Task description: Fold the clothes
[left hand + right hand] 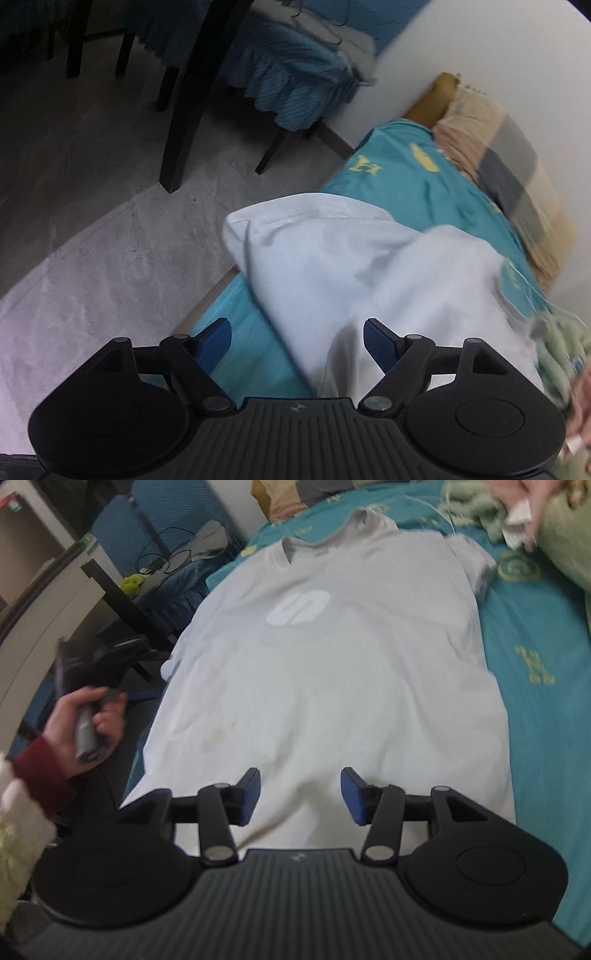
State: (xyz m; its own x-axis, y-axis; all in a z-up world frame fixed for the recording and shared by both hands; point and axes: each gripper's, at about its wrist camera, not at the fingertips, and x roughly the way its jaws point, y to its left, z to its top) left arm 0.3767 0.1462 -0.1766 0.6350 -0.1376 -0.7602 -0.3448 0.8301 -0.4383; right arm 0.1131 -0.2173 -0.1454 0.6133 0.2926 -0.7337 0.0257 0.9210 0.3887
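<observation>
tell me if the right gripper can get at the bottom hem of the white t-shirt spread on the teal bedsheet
Probably yes. The right gripper is open, pointing down at the white t-shirt near its bottom hem, and nothing lies between them.

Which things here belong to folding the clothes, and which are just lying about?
Job: pale grey cotton T-shirt with white oval logo; teal bedsheet with yellow print.
Lying about: checked beige and grey blanket; crumpled pale green fleece; black cables.
</observation>
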